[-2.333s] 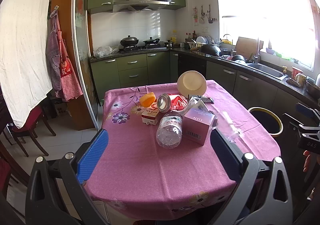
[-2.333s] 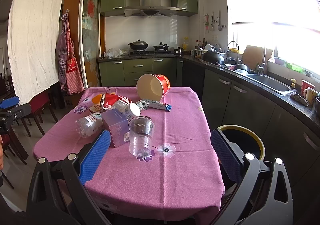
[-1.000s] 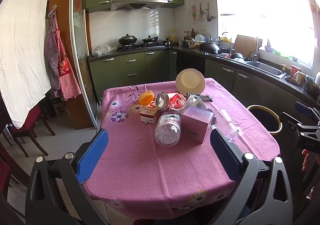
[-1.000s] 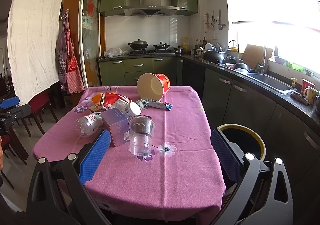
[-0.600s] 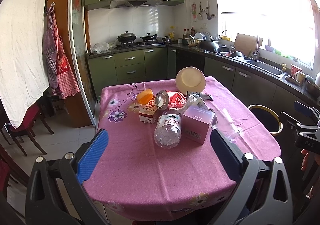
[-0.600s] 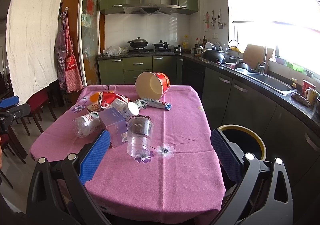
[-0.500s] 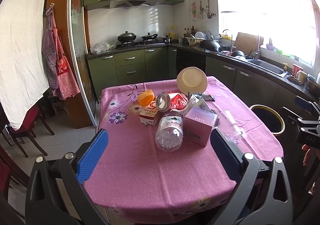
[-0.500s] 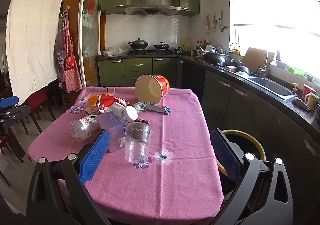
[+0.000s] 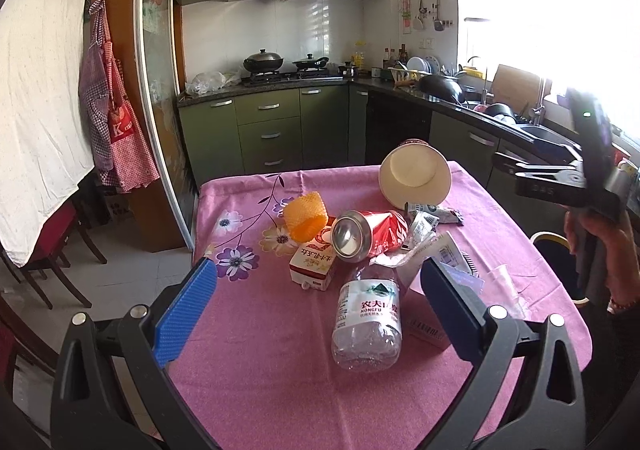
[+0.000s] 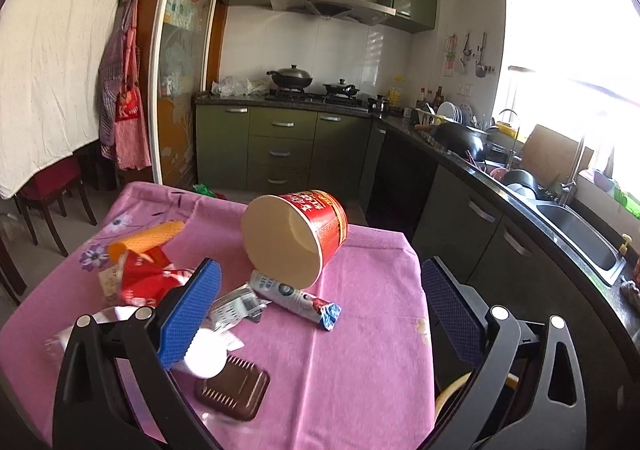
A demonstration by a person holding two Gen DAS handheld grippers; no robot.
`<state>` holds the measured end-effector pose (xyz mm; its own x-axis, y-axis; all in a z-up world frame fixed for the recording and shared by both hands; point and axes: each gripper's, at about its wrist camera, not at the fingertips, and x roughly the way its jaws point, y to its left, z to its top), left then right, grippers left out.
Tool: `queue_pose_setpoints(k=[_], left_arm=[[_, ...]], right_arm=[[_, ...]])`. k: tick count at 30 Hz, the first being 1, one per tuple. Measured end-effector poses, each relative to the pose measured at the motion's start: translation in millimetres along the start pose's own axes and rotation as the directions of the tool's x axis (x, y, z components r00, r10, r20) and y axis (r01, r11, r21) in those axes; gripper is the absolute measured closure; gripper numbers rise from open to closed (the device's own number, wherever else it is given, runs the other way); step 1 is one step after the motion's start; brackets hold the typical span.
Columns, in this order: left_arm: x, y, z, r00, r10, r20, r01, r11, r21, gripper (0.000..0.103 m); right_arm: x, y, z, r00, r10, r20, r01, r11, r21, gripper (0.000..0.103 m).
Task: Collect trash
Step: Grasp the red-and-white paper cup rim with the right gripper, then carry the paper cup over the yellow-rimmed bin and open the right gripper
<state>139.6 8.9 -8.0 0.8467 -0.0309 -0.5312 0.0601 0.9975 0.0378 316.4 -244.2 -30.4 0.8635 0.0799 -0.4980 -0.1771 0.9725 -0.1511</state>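
Note:
Trash lies on a table with a pink flowered cloth (image 9: 256, 382). In the left wrist view I see a crushed clear water bottle (image 9: 368, 318), a red can (image 9: 366, 236), a small milk carton (image 9: 314, 264), an orange net cup (image 9: 305, 215) and a tipped paper bowl (image 9: 414, 179). My left gripper (image 9: 318, 308) is open and empty above the near part of the table, with the bottle between its fingers. My right gripper (image 10: 320, 308) is open and empty over the table, in front of the red paper bowl (image 10: 294, 242). A snack wrapper (image 10: 296, 300) and a brown plastic tray (image 10: 232, 392) lie below it.
A round bin with a yellow rim (image 9: 554, 246) stands on the floor at the table's right side. Green kitchen cabinets (image 10: 280, 149), a stove with pans (image 10: 290, 79) and a counter with a sink (image 10: 580, 238) line the back and right. Red chairs (image 9: 52, 246) stand at left.
Both grippers have moved forward over the table. The right one has gone farther in and higher, past the clear cup and purple box, and now faces the red paper bowl.

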Motion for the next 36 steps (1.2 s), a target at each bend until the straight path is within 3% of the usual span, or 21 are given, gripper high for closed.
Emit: queue_pose_setpoints(k=[4,6,8,13,15,18,24,31,36], left_arm=[[20.2,2.0,8.3,1.0,0.005,-0.012,-0.005,1.0,-0.001,0.006],[29.3,4.4,10.7,1.0,0.003,-0.021,-0.003,1.0,-0.006,0.006],[38.3,5.4,12.5,0.999,0.0,-0.032,0.0,1.0,-0.009,0.006],[55.6,6.5,15.2,0.998,-0.009,-0.059,0.008,1.0,-0.004,0.006],[60.0,6.4,15.3,0.998,-0.012,-0.063,0.012,1.0,-0.003,0.006],[64.7,6.2,15.3,0.998,-0.016,-0.068,0.016,1.0,-0.002,0.006],[66.2,5.9,15.6,0.997,-0.018,-0.069,0.018,1.0,0.002,0.006],[45.2,7.2,14.7,0.999,-0.018,-0.036,0.018,1.0,0.009,0.006],[27.7,4.0,11.2,0.999,-0.038,-0.015,0.039,0.999,0.023,0.006]], right_arm=[[80.1,1.1,7.4,0.997,-0.035,-0.068,0.033,0.999,-0.024,0.029],[113.6,2.0,7.2,0.993,-0.034,-0.111,0.032,0.999,-0.015,0.045],[140.9,3.6,5.9,0.991,-0.045,-0.126,0.043,0.999,-0.016,0.051],[176.3,9.5,3.1,0.988,-0.102,-0.118,0.098,0.995,-0.036,0.071],[182.3,9.9,3.5,0.987,-0.12,-0.109,0.117,0.993,-0.032,0.089],[185.2,2.6,7.7,0.988,-0.12,-0.096,0.12,0.993,-0.002,0.094],[179.8,-22.7,26.4,0.992,-0.039,-0.124,0.054,0.991,0.12,0.099],[117.1,-74.7,45.8,0.989,0.074,-0.125,-0.042,0.968,0.246,0.099],[57.1,-120.5,33.9,0.97,0.152,-0.191,-0.085,0.944,0.319,0.099]])
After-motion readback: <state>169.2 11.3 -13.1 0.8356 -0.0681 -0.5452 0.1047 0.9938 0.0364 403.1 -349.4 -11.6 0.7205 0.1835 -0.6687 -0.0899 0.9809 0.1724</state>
